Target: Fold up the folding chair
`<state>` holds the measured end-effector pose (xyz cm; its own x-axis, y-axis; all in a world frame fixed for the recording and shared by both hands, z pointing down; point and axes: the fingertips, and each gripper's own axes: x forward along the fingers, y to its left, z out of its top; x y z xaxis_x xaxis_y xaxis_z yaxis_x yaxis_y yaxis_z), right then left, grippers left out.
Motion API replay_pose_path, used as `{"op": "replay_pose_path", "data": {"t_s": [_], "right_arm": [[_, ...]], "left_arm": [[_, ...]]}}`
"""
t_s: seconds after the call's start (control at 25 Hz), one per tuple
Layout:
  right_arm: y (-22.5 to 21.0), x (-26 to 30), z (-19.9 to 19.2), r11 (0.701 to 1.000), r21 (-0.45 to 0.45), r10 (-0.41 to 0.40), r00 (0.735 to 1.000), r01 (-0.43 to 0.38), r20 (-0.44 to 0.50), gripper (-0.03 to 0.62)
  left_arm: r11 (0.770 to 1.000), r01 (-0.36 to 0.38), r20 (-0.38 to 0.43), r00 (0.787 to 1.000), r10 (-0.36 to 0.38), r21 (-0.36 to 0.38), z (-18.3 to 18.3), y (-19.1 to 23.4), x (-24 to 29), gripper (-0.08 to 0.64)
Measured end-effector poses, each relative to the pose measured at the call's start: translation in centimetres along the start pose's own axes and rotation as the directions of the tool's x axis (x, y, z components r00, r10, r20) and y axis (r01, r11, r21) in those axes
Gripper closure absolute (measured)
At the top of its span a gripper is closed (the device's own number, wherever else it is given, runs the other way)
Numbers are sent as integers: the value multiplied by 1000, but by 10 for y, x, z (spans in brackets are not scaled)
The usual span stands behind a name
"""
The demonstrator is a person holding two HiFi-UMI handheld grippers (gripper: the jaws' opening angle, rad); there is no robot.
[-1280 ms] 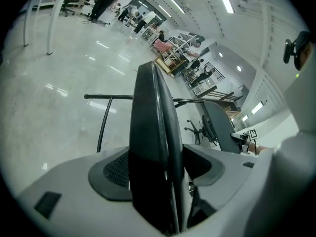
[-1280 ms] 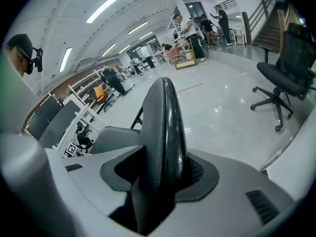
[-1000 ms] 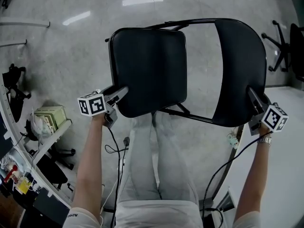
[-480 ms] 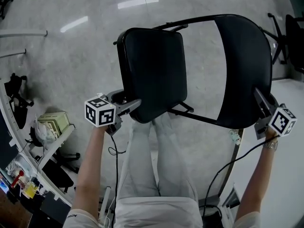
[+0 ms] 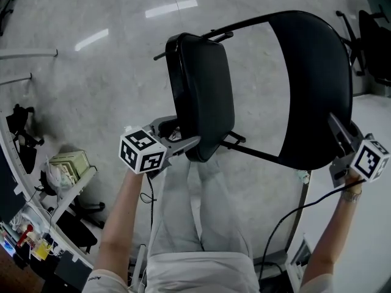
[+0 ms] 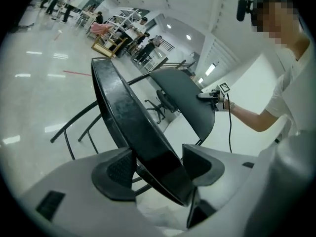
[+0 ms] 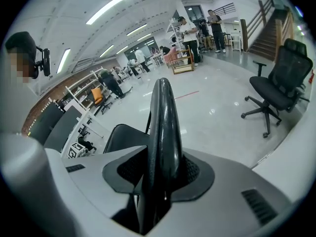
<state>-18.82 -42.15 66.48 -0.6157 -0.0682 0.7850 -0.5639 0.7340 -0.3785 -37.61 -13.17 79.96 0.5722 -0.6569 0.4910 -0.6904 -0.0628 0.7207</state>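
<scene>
The black folding chair stands on the floor in front of me. Its seat (image 5: 201, 96) is tipped up steeply on edge, close to the backrest (image 5: 317, 90). My left gripper (image 5: 183, 142) holds the seat's front edge (image 6: 143, 147), which runs slantwise between the pads. My right gripper (image 5: 342, 133) is shut on the near side edge of the backrest (image 7: 163, 127). Its jaws have just been closing, and both pads now press on the backrest. The thin black frame tubes (image 5: 250, 151) show between seat and backrest.
A black office chair (image 5: 372, 41) stands at the far right on the floor, also clear as an office chair (image 7: 279, 90) in the right gripper view. A cluttered shelf cart (image 5: 67, 170) is at the left. My legs (image 5: 195, 212) are just below the seat. A cable (image 5: 287, 218) hangs near the white table edge (image 5: 379, 237).
The left gripper has risen and rolled, and the seat has swung from nearly flat to steeply tilted toward the backrest. The right gripper has moved up a little with the backrest.
</scene>
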Motion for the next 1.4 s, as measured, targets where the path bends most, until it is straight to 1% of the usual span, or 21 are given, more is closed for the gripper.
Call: {"op": "replay_pose_path", "data": {"t_s": [0.08,0.16,0.52,0.76,0.88,1.0,1.08,1.2,1.4], "right_arm": [[4,-5,2,1000,1,4,1000,-4,2,448],[7,-11,5,1000,-1,-5,1000,5,6,449],[30,-29,13,999,-24,-30,999,30,15,457],[37,-32,11,999,-21,-38,999,38,8,457],[40,-33,11,999,-18,-41,999,41,5,457],[43,-35,10,999,-16,-45,999,45,2,457],[45,-36,9,999,-15,-48,999,48,0,457],[48,-37,9,999,-14,-52,999,52,-3,486],[55,-40,8,998,-13,-59,998,58,-8,494]], "left_arm": [[998,17,-21,1000,-16,56,7,-12,9,255],[995,36,-30,999,-33,92,14,-23,20,256],[978,85,-29,996,-81,189,40,-66,60,256],[957,88,-56,996,-75,276,50,-84,88,256],[954,96,-58,995,-82,286,53,-89,97,256],[954,78,-51,997,-66,289,56,-92,106,256],[958,69,-43,997,-59,278,56,-94,113,256],[962,70,-38,997,-62,263,56,-97,123,256],[960,55,-44,998,-44,276,61,-104,141,255]]}}
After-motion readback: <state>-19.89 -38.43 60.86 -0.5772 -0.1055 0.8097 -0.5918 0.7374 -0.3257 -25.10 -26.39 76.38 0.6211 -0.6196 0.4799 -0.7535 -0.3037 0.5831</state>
